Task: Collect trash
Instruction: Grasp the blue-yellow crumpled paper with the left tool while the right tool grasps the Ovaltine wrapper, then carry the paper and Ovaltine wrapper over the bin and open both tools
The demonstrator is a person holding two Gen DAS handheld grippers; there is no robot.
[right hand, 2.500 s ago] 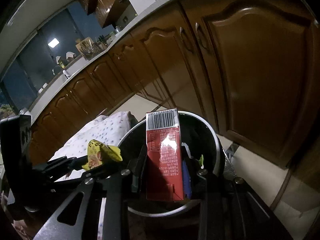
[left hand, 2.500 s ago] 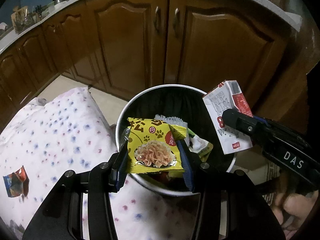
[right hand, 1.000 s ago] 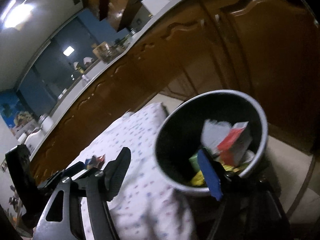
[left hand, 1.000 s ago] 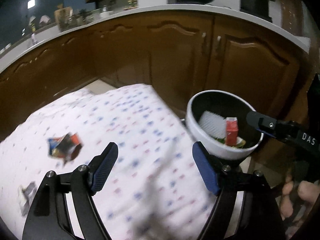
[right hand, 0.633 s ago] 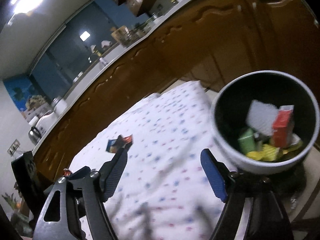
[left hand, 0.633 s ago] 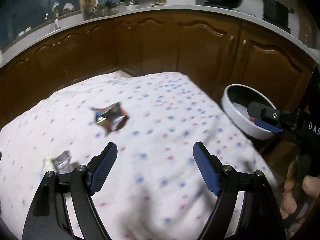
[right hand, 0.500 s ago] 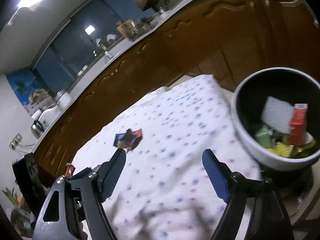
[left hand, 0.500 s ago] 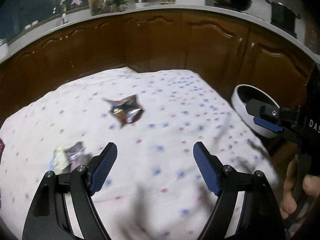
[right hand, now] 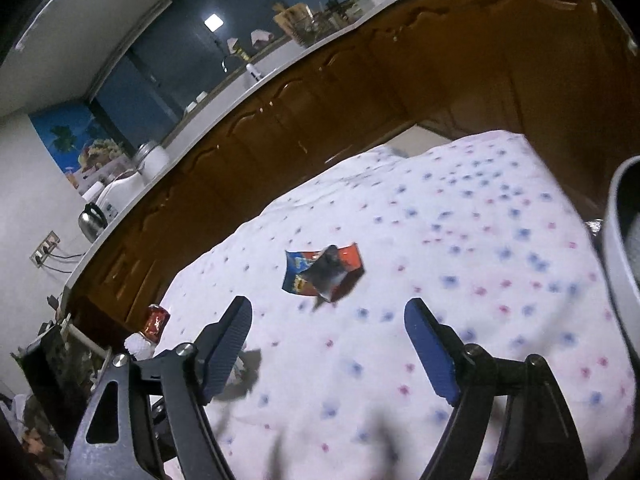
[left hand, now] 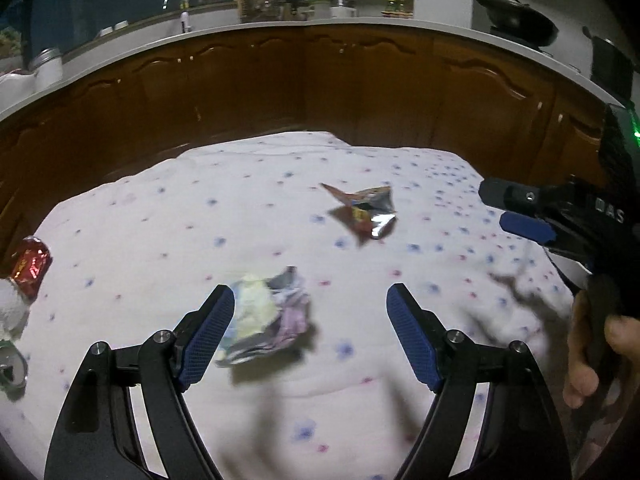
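My left gripper [left hand: 310, 334] is open and empty above a white cloth [left hand: 168, 216] with small red and blue dots. A crumpled pale yellow and purple wrapper [left hand: 268, 314] lies between its fingers, close to the left one. A blue, red and silver snack wrapper [left hand: 366, 210] lies farther off; it also shows in the right wrist view [right hand: 324, 272]. My right gripper [right hand: 328, 350] is open and empty, with that wrapper just beyond its fingertips. It also shows at the right of the left wrist view [left hand: 528, 212]. The white trash bin [right hand: 618, 248] sits at the right edge.
A red foil wrapper [left hand: 30, 266] and a white crumpled piece [left hand: 10, 314] lie at the cloth's left edge; the red one also shows in the right wrist view [right hand: 156, 320]. Brown wooden cabinets [left hand: 320, 88] under a grey countertop curve behind the cloth.
Both grippers let go of the yellow packet and the red carton into the bin, then swung left over the cloth. The wrappers now lie nearer the open fingers.
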